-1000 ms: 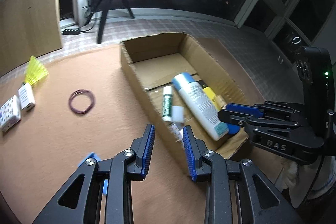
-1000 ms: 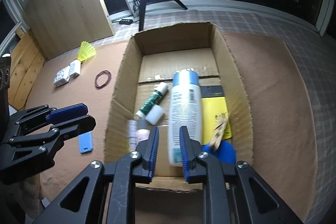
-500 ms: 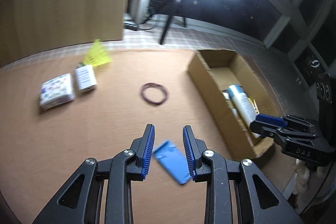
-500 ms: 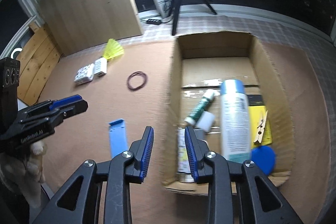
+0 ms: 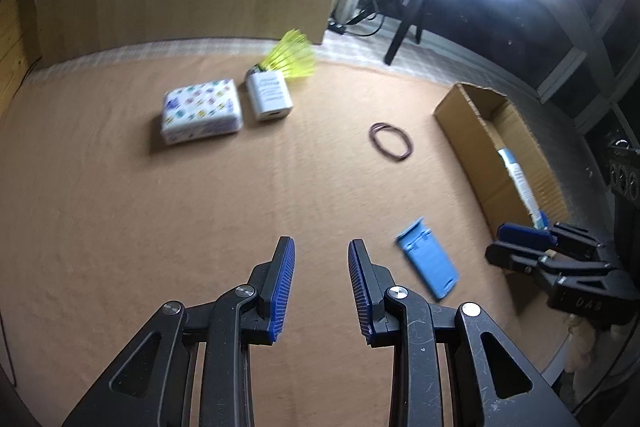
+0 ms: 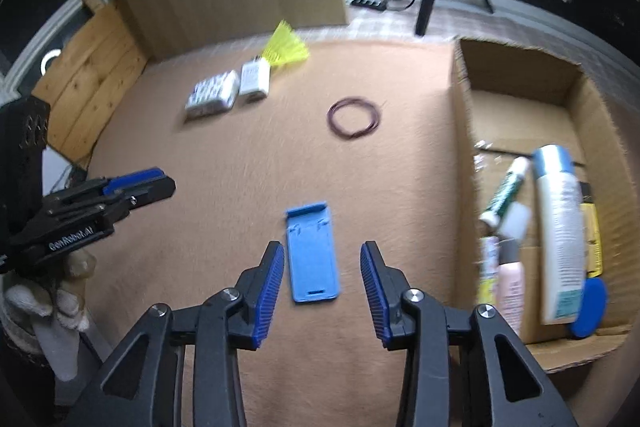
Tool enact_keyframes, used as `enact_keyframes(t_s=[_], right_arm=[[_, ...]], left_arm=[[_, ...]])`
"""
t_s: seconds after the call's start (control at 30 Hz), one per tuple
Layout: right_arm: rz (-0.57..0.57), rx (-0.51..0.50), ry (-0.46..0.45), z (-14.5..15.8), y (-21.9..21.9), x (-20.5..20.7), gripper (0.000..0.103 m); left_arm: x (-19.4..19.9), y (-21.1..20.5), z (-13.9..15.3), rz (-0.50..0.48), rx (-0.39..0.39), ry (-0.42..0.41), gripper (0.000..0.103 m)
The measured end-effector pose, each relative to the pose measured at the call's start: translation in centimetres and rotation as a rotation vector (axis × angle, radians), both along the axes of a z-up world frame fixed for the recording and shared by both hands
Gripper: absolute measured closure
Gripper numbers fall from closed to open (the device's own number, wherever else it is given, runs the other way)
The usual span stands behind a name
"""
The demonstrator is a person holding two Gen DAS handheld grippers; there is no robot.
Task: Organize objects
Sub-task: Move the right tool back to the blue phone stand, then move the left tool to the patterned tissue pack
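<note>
Plastic blue phone stand (image 6: 314,254) looks light, stiff, flat on the counter (image 6: 224,155); right hand-held gripper (image 6: 322,289) spread above, pinch its long edges.

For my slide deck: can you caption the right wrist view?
Open right gripper poised over a blue plastic holder on the tan mat, beside the partly filled cardboard box.

I see the flat blue plastic holder (image 6: 314,255) on the brown felt surface (image 6: 224,163), toward its near edge. The open cardboard box (image 6: 464,155) stands along the right edge. The dark rubber band (image 6: 353,117) lies mid-surface, and the patterned white packet (image 6: 211,93) near the far edge.
</note>
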State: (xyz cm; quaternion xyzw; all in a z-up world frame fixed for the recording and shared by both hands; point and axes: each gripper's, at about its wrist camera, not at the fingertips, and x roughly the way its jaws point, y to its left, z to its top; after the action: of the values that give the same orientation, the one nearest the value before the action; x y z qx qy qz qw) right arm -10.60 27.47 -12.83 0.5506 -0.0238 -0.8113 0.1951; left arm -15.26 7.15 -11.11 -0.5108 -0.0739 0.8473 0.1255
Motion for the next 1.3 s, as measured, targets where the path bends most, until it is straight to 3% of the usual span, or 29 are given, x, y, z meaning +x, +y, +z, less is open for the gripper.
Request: enact_keyframes(t_s=[0.13,0.43,0.7,1.07,1.3], right_arm=[[0.003,0.046,-0.019,-1.7,-1.2,0.0,0.066],[-0.017,0.036,-0.044,-2.6,-2.1,-0.7,0.062],[-0.048,-0.003,-0.03,-1.6,-2.2,-0.4,0.062],[-0.066,-0.027,-0.019,-0.6,-1.6,0.9,0.062],[-0.079,-0.028,-0.038,-1.0,-1.5,1.2,0.062]], left_arm=[[-0.2,-1.6,-0.7,0.027,-0.001,-0.013,0.071],[-3.0,-5.2,-0.5,0.086,-0.018,0.0,0.066],[-9.4,-6.8,0.7,0.109,-0.02,0.022,0.066],[-16.8,-8.3,-1.2,0.132,-0.107,-0.004,0.066],[-19.4,-9.7,-3.0,0.149,-0.058,-0.054,0.066]])
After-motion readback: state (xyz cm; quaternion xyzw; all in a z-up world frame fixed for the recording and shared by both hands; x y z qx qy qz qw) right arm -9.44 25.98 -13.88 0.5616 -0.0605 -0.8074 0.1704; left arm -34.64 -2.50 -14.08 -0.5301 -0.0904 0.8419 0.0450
